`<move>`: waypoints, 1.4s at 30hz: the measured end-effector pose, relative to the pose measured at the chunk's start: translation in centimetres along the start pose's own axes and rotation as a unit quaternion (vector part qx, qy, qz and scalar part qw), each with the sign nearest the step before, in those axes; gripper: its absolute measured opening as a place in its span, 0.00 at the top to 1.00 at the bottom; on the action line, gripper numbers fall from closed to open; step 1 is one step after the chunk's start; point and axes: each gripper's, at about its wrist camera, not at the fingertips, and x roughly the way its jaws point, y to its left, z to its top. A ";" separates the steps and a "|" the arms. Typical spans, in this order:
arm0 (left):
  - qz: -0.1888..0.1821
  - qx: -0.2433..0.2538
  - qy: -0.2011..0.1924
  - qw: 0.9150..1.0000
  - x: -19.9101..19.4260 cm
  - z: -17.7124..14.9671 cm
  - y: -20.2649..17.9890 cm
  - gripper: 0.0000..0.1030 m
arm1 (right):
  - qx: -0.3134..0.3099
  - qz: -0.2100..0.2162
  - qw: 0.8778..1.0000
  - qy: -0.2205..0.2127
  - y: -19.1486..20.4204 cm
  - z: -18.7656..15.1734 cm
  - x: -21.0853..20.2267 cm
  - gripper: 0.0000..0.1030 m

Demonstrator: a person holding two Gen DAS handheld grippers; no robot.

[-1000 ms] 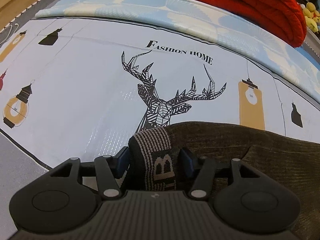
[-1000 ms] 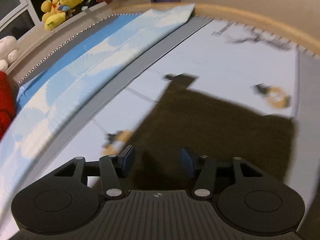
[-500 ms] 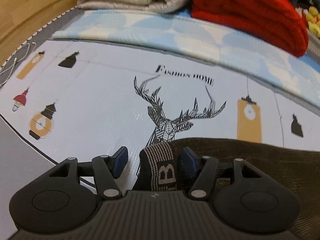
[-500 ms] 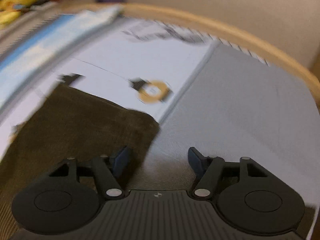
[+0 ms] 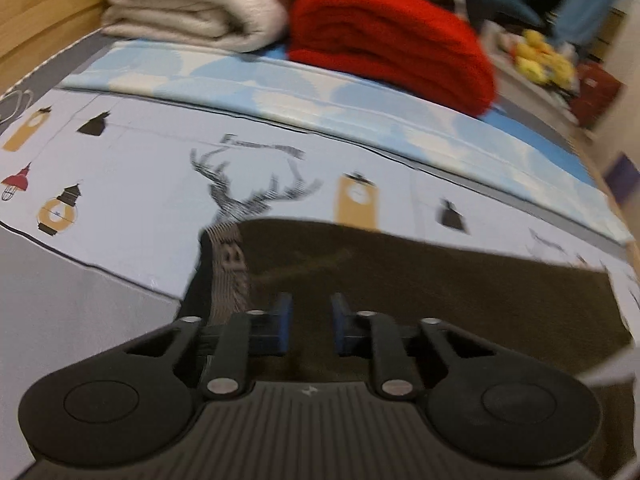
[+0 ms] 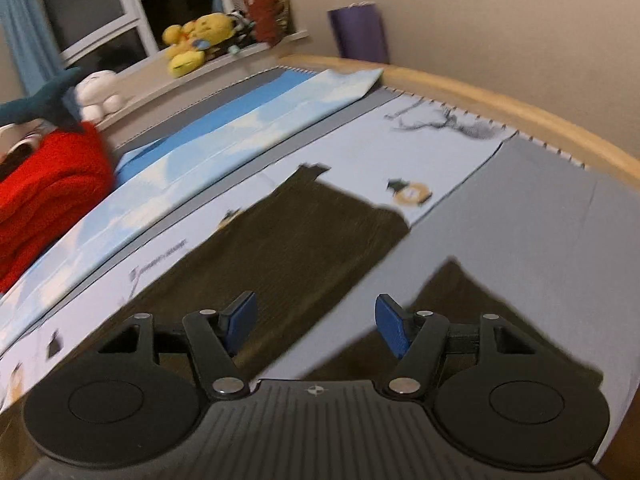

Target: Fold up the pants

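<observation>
Dark olive-brown corduroy pants [image 5: 420, 284] lie flat on the printed bed sheet [image 5: 132, 176]. Their striped waistband [image 5: 226, 264] is at the left end in the left wrist view. My left gripper [image 5: 308, 322] hovers over the pants, jaws a little apart and holding nothing. In the right wrist view the pants [image 6: 288, 248] stretch away toward the leg end [image 6: 384, 216]. My right gripper [image 6: 316, 320] is wide open above them, empty. A dark shape [image 6: 460, 308] lies on the grey sheet near its right finger.
A folded red blanket [image 5: 392, 36] and a beige blanket [image 5: 192, 4] lie at the far side. A blue cloud-print sheet [image 5: 320, 100] runs along behind the pants. Plush toys [image 6: 192, 44] sit on the windowsill. The wooden bed frame [image 6: 520, 108] curves around the mattress edge.
My left gripper let go of the waistband, rose and shifted right over the pants. My right gripper swung about and opened wider above the leg end.
</observation>
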 end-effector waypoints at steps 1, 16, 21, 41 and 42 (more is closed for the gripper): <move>-0.005 0.016 -0.003 1.000 -1.4 -1.0 -0.3 0.82 | -0.007 0.005 1.000 0.007 -0.3 -0.6 -0.6 0.35; 0.024 0.083 -0.025 0.996 -9.5 -14.0 2.9 0.82 | -0.101 0.038 0.994 0.005 -4.8 -5.6 -4.1 0.47; -0.010 -0.001 -0.049 0.999 -9.9 -15.5 7.1 0.80 | -0.094 0.014 0.995 0.035 -6.8 -6.6 -2.9 0.47; 0.073 -0.033 0.092 0.993 -1.8 -14.2 10.7 0.29 | 0.133 -0.175 0.963 0.153 -19.9 -8.3 1.4 0.39; 0.075 -0.024 0.096 0.992 -1.6 -14.4 10.5 0.29 | 0.133 -0.175 0.963 0.153 -19.9 -8.4 1.4 0.38</move>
